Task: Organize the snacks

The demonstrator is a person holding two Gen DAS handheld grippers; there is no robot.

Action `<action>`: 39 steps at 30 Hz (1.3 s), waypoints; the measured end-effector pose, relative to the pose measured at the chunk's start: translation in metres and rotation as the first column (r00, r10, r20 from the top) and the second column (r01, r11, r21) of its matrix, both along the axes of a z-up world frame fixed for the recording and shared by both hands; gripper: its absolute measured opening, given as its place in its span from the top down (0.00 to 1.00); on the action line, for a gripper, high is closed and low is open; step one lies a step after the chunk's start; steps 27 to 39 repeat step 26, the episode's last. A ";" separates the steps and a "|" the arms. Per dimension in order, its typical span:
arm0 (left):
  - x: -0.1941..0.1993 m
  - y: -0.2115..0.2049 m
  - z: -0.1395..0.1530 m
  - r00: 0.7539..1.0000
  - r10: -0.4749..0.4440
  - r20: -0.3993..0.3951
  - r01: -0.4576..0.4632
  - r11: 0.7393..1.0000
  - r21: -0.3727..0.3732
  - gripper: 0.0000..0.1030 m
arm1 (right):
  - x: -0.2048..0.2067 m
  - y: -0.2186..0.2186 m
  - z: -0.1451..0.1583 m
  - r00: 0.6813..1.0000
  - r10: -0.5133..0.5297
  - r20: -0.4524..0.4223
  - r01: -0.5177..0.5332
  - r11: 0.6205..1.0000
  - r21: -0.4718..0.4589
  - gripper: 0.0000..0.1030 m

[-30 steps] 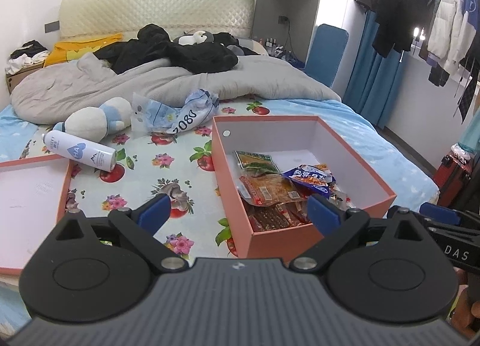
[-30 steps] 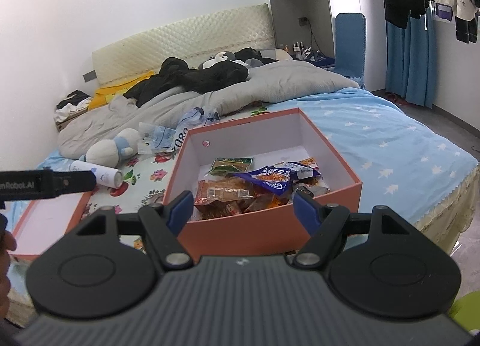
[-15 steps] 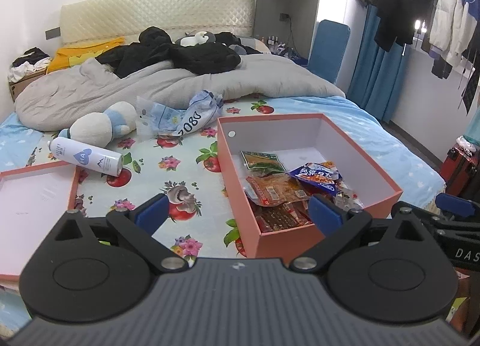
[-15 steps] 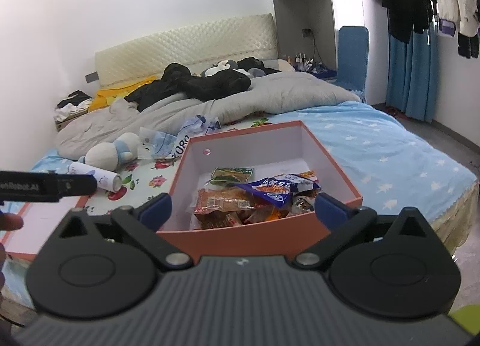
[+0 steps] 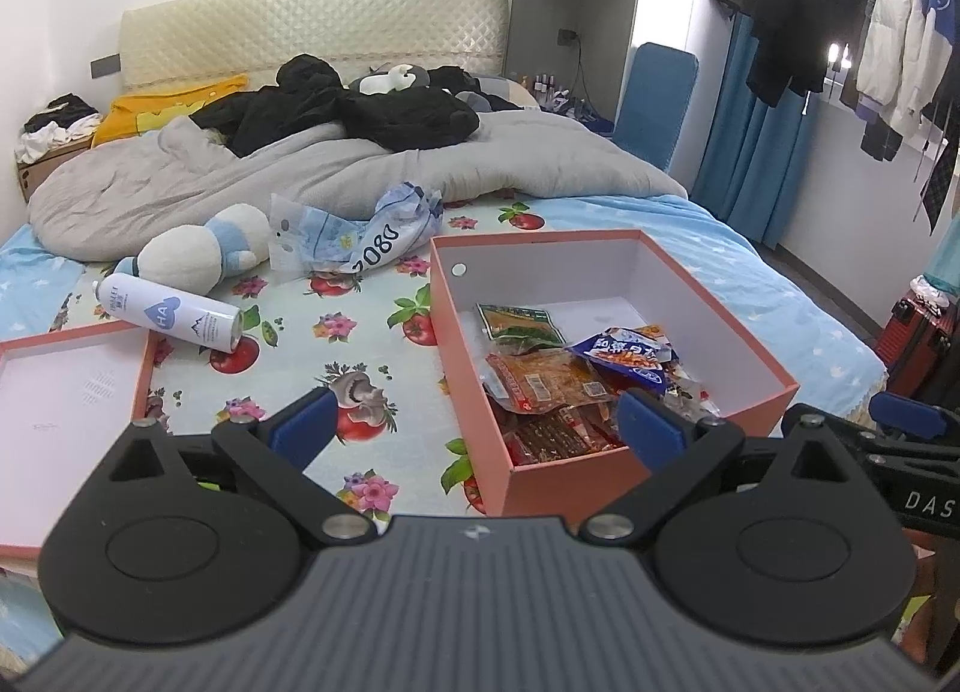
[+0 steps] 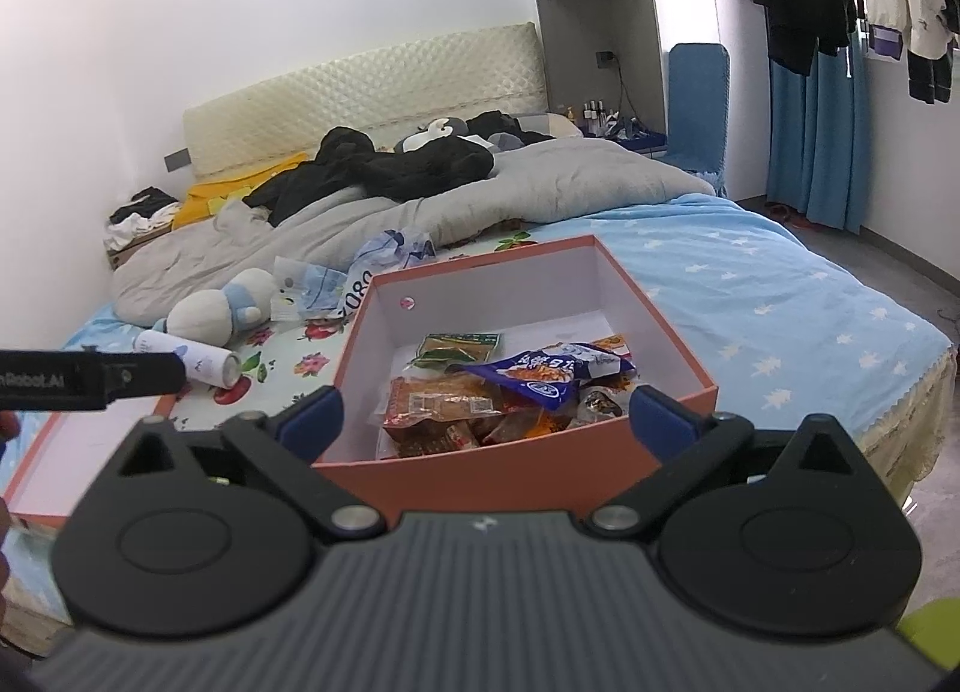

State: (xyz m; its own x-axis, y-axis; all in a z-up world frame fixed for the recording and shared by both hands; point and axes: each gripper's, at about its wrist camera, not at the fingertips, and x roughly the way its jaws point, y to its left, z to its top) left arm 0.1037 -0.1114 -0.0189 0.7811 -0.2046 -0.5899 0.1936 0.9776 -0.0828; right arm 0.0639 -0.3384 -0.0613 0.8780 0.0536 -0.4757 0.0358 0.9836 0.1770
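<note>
Orange cardboard box holding foil snack packets is sitting just beyond the wide-open, empty right gripper.

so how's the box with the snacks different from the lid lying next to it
The box has tall walls and holds a pile of snack packets; the lid is shallow and holds nothing. The box sits right of the spray can, the lid left of it. Both are salmon outside, white inside, open side up on the bed.

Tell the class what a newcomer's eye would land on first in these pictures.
First, the orange box on the near edge of the bed, open, with snack packets heaped at its near end. Next, its lid lying upturned to the left, a white spray can beside it and a plush toy behind.
</note>
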 end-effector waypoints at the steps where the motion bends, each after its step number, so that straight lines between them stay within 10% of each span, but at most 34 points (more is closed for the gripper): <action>1: 0.000 0.000 0.000 1.000 0.000 -0.001 0.000 1.000 -0.002 0.02 | 0.000 0.001 0.000 1.000 0.000 -0.002 0.000 1.000 0.005 0.00; 39: -0.004 0.002 0.000 1.000 -0.005 -0.004 0.004 1.000 -0.023 0.02 | -0.004 -0.001 0.000 1.000 -0.014 -0.001 0.014 1.000 0.007 0.00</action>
